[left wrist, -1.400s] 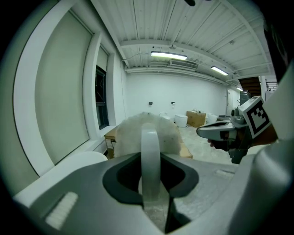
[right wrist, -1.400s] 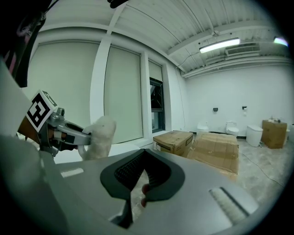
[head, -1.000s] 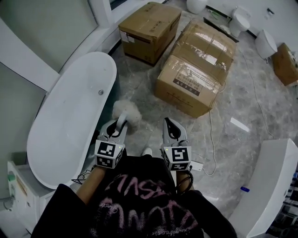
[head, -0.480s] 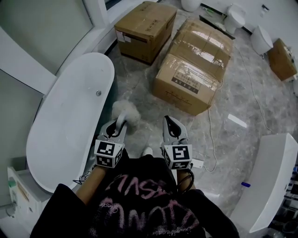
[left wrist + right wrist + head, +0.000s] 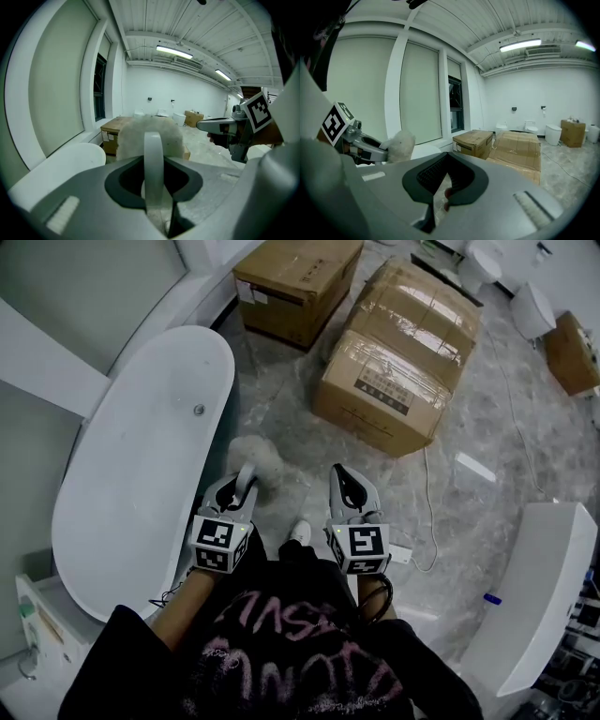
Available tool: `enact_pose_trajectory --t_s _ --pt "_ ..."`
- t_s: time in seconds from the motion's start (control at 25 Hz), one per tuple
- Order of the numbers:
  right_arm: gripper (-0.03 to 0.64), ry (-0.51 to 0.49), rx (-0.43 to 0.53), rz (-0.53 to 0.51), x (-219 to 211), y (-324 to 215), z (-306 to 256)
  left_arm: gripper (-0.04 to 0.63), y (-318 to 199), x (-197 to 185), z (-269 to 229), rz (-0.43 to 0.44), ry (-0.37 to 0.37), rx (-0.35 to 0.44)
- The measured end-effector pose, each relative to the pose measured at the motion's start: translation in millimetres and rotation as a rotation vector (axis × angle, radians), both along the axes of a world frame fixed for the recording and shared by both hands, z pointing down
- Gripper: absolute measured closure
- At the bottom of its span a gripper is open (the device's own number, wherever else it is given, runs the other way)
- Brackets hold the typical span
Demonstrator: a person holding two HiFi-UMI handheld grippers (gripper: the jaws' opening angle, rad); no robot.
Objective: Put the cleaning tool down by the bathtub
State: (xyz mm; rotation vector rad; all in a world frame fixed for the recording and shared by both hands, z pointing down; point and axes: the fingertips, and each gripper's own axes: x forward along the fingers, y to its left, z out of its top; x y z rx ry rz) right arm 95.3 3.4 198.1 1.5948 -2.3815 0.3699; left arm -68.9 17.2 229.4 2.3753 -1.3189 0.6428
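A: Status?
B: The cleaning tool (image 5: 257, 456) is pinched by its handle in the left gripper (image 5: 246, 482), mid-frame, just right of the bathtub (image 5: 131, 493). The right gripper (image 5: 340, 474) is pressed together, empty.
A: Risk?
B: If released from up here, it could be dropped hard or bounced off the tub's rim.

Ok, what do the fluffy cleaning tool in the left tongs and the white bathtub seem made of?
Off-white fluffy cleaning tool head: soft wool-like or microfibre pile, matte, going by its fuzzy outline. Its pale flat handle, clamped in the left tongs: probably smooth plastic, faintly sheened. White oval bathtub: hard glossy shell, acrylic or ceramic, can't tell which.
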Motion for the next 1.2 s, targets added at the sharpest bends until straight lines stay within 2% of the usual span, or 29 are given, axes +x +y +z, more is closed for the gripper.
enact_pose_trajectory --t_s 0.48,0.64,1.2 --pt "0.594 0.008 -0.019 0.024 -7 -27 20 0.506 -31 -10 28 0.003 -0.008 -0.065" --pt "0.594 0.018 -0.081 0.041 -8 -30 37 0.506 -38 -12 42 0.012 -0.008 -0.100" --pt "0.594 -0.014 -0.162 0.096 -17 -62 72 0.506 -78 -27 98 0.020 -0.022 -0.178"
